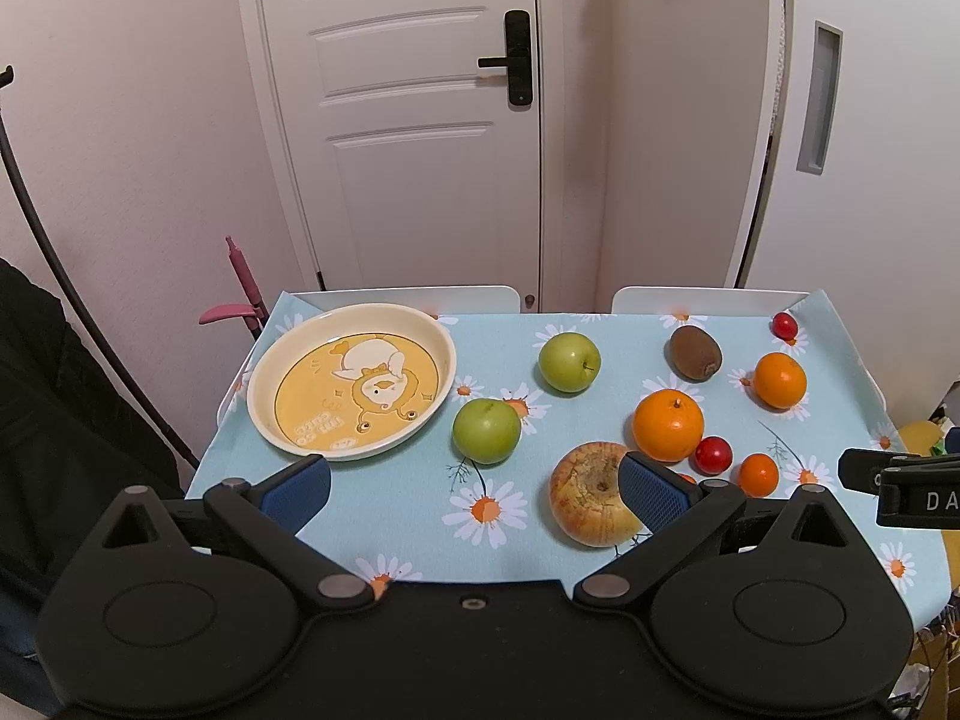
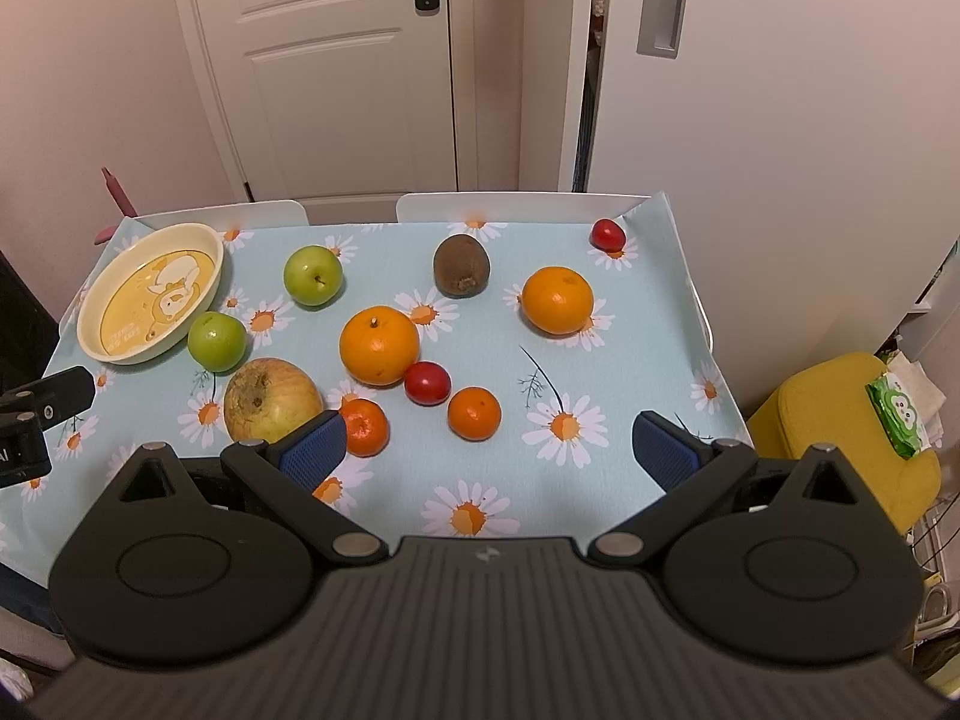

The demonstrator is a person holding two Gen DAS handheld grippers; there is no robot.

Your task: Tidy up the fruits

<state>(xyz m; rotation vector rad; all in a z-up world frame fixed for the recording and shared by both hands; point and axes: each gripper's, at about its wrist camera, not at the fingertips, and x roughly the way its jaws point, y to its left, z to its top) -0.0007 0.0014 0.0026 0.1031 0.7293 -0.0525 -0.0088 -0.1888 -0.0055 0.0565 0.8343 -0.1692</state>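
Note:
A cream plate (image 1: pixel 264 372) (image 2: pixel 90 324) with a yellow cartoon centre lies empty at the table's far left. Two green apples (image 1: pixel 486 431) (image 1: pixel 569 361) sit right of it. A big yellowish apple (image 1: pixel 585 495) (image 2: pixel 273 399) lies near the front. Oranges (image 1: pixel 667 425) (image 1: pixel 779 380), small mandarins (image 2: pixel 474 413) (image 2: pixel 365 426), red tomatoes (image 2: pixel 426 382) (image 2: pixel 607 234) and a kiwi (image 2: pixel 461 266) are scattered to the right. My left gripper (image 1: pixel 474 489) hovers open over the front edge, its right finger (image 1: pixel 651 492) overlapping the big apple. My right gripper (image 2: pixel 489 450) is open and holds nothing.
The table wears a light blue daisy cloth (image 2: pixel 564 360). Two white chair backs (image 1: pixel 408 297) stand behind it, then a white door (image 1: pixel 408 120). A yellow stool (image 2: pixel 840 420) with a green packet stands to the right. A pink handle (image 1: pixel 240 294) rises at the back left.

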